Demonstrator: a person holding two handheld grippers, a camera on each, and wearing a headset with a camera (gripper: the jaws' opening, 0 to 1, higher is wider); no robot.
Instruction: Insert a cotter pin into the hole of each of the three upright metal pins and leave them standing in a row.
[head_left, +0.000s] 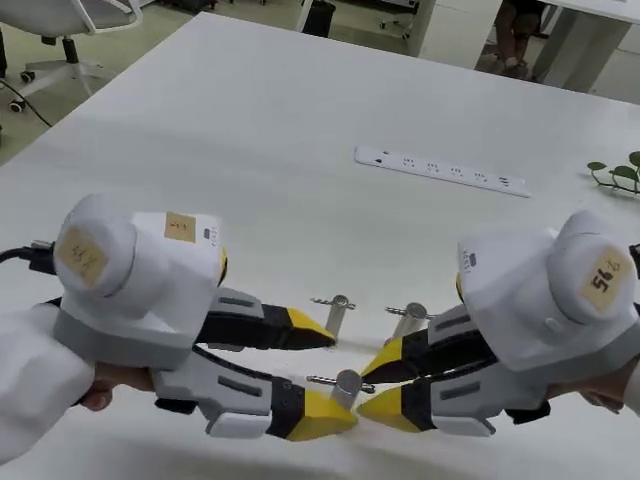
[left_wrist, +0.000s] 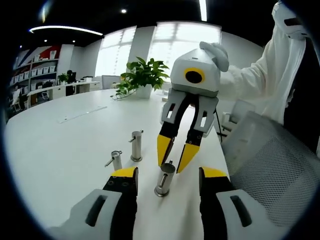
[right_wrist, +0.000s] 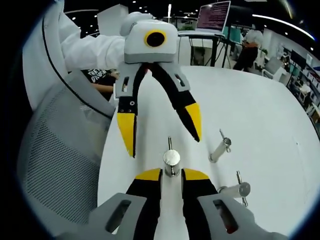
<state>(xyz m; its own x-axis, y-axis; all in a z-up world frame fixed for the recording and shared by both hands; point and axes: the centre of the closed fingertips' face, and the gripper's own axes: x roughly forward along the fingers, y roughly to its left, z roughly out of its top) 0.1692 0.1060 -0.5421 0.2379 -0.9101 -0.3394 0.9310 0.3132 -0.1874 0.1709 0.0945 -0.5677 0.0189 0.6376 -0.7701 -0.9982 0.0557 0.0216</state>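
Three short silver metal pins are standing upright on the flat white bench (head_left: 250, 150), close to its near edge. The front pin (head_left: 347, 386) is sitting closest to that edge, with the back-left pin (head_left: 338, 312) and the back-right pin (head_left: 410, 322) side by side just behind it. Each one is carrying a thin wire cotter pin (head_left: 322, 380) crosswise through its top.

The left gripper (left_wrist: 168, 174), white body with black arms and yellow tips, is holding its jaws wide apart on either side of the front pin, clear of it on both sides. The matching right gripper (right_wrist: 171, 175) is facing it from the opposite side, jaws drawn in narrow around the same pin's top. I cannot tell whether they are actually pinching it.

A long white power strip (head_left: 440, 170) is lying well apart, toward the far right of the bench. A green potted plant (left_wrist: 142, 75) is standing at the bench's far end in the left gripper view.
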